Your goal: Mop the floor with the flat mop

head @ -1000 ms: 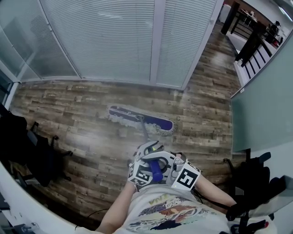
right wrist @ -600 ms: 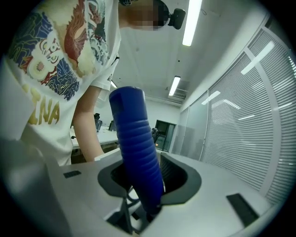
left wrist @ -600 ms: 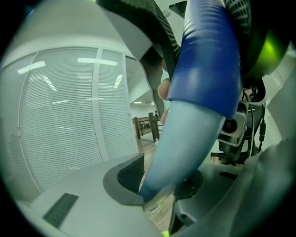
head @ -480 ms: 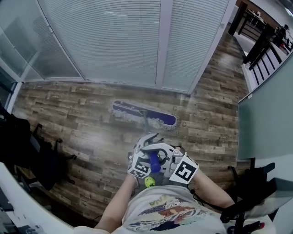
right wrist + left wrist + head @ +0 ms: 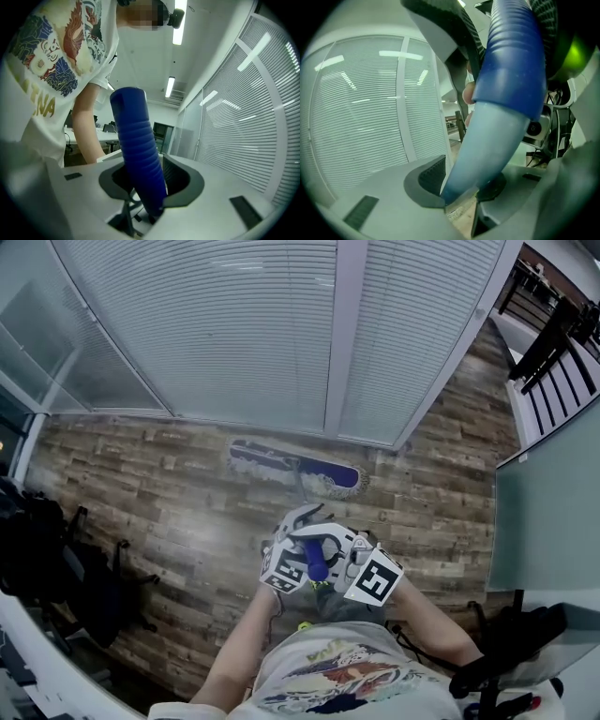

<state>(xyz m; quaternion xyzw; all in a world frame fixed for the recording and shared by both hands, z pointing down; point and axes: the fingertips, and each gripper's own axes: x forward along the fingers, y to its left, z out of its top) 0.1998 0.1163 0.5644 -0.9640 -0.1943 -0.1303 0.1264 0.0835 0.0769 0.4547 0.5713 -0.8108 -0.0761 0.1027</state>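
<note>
**Two-handed hold**

Low in the middle of the head view, the left gripper (image 5: 461,187) and the right gripper (image 5: 145,187) each pinch the blue handle (image 5: 316,563). The left jaws have just been easing wider around it. The mop head (image 5: 292,468) lies on the wood floor (image 5: 169,493) at frame centre, near the blinds (image 5: 216,324).

You've pushed the mop head (image 5: 293,467) toward 12 o'clock, and it's now close under the blinds (image 5: 216,334). Your left gripper (image 5: 461,190) and right gripper (image 5: 152,185) moved up-frame with the handle (image 5: 317,563). The left fingers have just been opening, handle between them. The dark furniture (image 5: 553,324) at 1 o'clock has slid toward the frame edge.
</note>
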